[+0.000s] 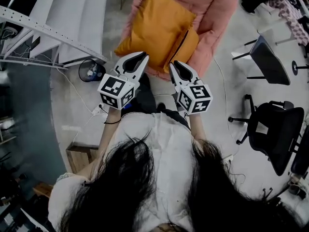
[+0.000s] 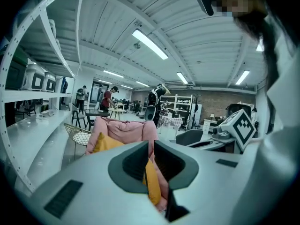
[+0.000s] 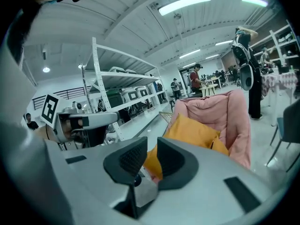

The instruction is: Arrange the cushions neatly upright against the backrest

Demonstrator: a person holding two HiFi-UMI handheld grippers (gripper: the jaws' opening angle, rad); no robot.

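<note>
A pink armchair stands ahead of me with two orange cushions on its seat. The large cushion lies tilted across the seat, and a smaller one is tucked under its right side. My left gripper is shut and empty, a short way from the large cushion's near corner. My right gripper is shut too, close to the smaller cushion, with nothing in it. The left gripper view shows the chair and cushion beyond the jaws. In the right gripper view the cushion leans in the chair.
A black waste bin sits on the floor left of the chair, below white shelving. A grey chair and black office chairs stand at the right. A wire chair is beside the armchair. People stand far back.
</note>
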